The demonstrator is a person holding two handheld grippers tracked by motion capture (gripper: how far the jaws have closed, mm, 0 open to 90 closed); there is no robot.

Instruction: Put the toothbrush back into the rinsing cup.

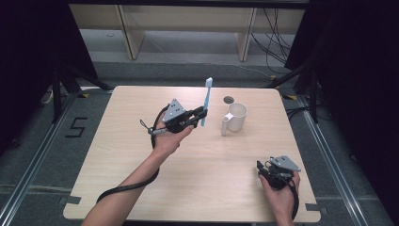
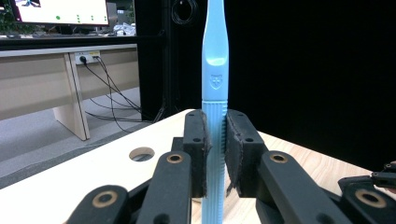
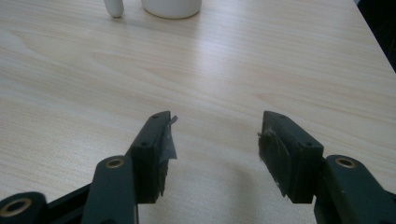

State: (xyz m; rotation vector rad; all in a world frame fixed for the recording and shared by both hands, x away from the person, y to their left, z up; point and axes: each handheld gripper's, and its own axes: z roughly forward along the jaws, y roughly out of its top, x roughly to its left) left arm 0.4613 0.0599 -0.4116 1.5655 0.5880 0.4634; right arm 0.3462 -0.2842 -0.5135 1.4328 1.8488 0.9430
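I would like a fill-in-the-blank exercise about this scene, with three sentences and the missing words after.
1. The left gripper holds a light blue plastic ____ upright.
2. The white ceramic mug stands on the ____ wooden table.
3. The fingers of the right gripper are ____ and hold nothing.

Missing words: toothbrush; light; open

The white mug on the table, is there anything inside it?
The white mug looks empty from the high view, but its near wall hides the bottom. The blue toothbrush is held upright in the left gripper, beside the mug.
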